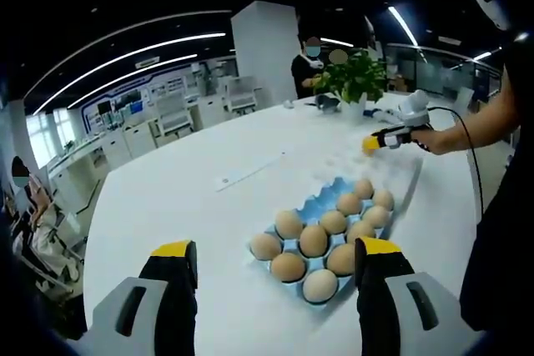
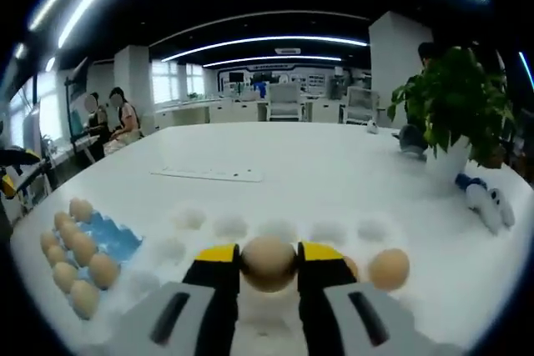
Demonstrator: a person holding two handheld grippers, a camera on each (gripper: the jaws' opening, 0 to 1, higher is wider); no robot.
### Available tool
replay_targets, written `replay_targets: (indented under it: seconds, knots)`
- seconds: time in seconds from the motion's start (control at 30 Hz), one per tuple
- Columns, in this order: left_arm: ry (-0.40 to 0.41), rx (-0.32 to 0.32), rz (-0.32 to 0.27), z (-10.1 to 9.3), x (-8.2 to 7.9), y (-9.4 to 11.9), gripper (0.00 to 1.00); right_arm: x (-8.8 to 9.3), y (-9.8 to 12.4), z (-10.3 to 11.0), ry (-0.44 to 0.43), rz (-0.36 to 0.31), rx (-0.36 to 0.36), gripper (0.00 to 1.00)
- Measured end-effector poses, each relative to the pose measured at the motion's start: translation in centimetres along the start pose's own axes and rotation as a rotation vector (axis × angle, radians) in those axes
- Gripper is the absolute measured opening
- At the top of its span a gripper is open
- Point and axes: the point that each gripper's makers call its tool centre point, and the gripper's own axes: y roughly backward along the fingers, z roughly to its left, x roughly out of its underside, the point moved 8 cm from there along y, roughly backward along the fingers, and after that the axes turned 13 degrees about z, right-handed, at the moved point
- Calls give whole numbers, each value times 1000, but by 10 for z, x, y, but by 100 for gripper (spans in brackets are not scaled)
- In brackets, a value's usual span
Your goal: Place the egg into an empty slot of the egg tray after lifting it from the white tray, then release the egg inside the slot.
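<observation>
White table [image 2: 317, 172] with a potted plant [image 2: 455, 118] near its far edge; small white-and-blue object [image 2: 486, 202] just beside the pot. Flat white strip [image 2: 207, 174] lies mid-table. Office chairs [image 2: 284, 99] beyond. People sit at the left [image 2: 123, 118].

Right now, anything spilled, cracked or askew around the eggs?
Nothing stands out. The eggs in the blue egg tray sit whole in their slots, the right gripper is shut on an intact egg over the white tray, and a second egg rests there unbroken. No spill on the table.

Both views low, sharing blue egg tray [image 1: 329, 239] — opposite sides.
</observation>
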Motion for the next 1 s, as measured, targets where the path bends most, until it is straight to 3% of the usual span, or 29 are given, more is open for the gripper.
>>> replay_targets:
  seconds: [0.1, 0.33, 0.6, 1.0]
  knots:
    - [-6, 10, -6, -1, -1, -2, 77, -14, 12, 7, -14, -47, -33, 26]
    - [-9, 12, -12, -2, -2, -2, 77, -24, 16, 19, 1, -82, -69, 26]
    - [-6, 10, -10, -1, 0, -1, 77, -26, 17, 26, 5, -79, -104, 26]
    - [-8, 11, -13, -1, -1, -1, 77, -36, 14, 64, 48, -93, -207, 26]
